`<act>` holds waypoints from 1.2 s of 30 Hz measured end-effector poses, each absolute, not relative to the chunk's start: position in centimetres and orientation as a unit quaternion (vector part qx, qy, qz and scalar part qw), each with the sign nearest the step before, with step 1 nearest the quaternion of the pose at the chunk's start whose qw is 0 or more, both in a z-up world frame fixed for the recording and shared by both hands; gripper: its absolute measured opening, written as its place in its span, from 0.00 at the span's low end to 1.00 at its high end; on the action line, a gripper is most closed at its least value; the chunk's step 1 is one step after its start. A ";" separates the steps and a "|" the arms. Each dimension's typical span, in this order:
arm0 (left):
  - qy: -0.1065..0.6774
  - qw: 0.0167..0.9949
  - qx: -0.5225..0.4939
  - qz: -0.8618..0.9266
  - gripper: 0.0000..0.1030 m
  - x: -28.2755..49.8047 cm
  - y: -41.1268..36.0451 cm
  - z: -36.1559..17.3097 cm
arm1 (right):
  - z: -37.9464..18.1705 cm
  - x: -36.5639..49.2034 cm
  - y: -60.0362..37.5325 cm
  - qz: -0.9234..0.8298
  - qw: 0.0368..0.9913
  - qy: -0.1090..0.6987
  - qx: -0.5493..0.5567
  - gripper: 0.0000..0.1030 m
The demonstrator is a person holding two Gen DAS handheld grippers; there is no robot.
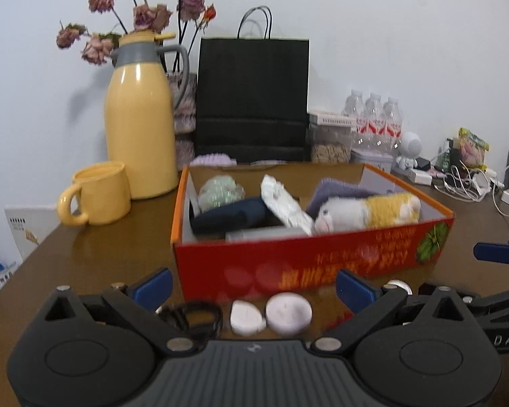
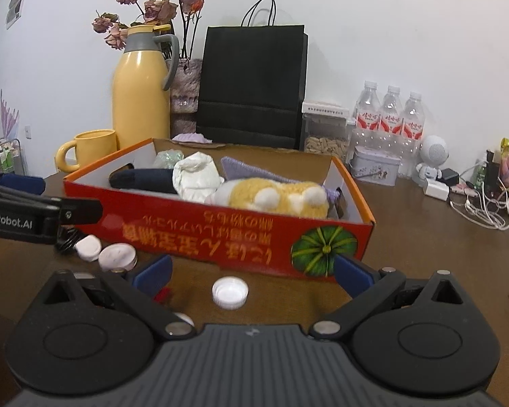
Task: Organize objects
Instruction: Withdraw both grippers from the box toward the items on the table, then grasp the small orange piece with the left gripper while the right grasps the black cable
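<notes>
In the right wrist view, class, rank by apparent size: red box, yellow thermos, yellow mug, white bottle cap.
1. red box
2. yellow thermos
3. yellow mug
4. white bottle cap

The cap lies nearest the camera yet looks smallest, so the order seems safe.

Right gripper (image 2: 251,276): jaws spread wide, nothing between them but a white cap (image 2: 230,292) on the table (image 2: 424,237).
Box (image 2: 220,234): red, open, just beyond the fingertips.
In box: plush toy (image 2: 278,196), white cloth (image 2: 195,176), dark roll (image 2: 142,179).
Left gripper (image 2: 20,186): at the left edge, beside the box.
</notes>
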State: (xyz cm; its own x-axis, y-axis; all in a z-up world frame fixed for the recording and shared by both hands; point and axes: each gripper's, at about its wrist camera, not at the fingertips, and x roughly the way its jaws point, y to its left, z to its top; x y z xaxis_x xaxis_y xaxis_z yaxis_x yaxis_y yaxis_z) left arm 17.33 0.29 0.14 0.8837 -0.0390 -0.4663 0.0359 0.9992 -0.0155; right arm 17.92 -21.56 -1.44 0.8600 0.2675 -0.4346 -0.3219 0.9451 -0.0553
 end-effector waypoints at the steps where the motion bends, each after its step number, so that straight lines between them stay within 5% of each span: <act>1: 0.243 0.970 -0.004 -0.021 1.00 17.0 0.3 0.1 | -1.6 17.7 -21.6 0.153 0.962 0.217 -0.063 1.00; 18: 0.301 0.952 0.022 -0.042 0.98 12.6 -0.7 -2.3 | -3.0 13.7 -22.5 0.143 0.955 0.253 -0.065 1.00; 21: 0.314 0.948 0.025 -0.051 0.87 12.1 -1.3 -3.0 | -3.2 13.4 -22.6 0.141 0.953 0.262 -0.063 1.00; 24: 0.321 0.945 0.018 -0.067 0.64 11.8 -1.7 -3.5 | -3.3 13.4 -22.7 0.137 0.951 0.269 -0.062 1.00; 26: 0.314 0.946 0.011 -0.074 0.25 11.6 -1.7 -3.6 | -3.4 13.5 -22.6 0.136 0.950 0.274 -0.061 1.00; 27: 0.315 0.946 0.006 -0.078 0.15 11.6 -1.7 -3.6 | -3.4 13.5 -22.6 0.136 0.949 0.277 -0.061 1.00; 36: 0.312 0.947 -0.008 -0.081 0.11 11.6 -1.3 -3.4 | -3.9 14.7 -21.7 0.145 0.940 0.303 -0.064 1.00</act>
State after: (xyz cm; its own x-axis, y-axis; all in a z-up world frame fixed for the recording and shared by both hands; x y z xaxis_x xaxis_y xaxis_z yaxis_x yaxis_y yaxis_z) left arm 11.64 -1.27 -3.36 0.7927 -0.1583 -0.5886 0.1481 0.9868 -0.0660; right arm 14.72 -21.75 -3.94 0.7742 0.2332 -0.5884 -0.3104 0.9501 -0.0318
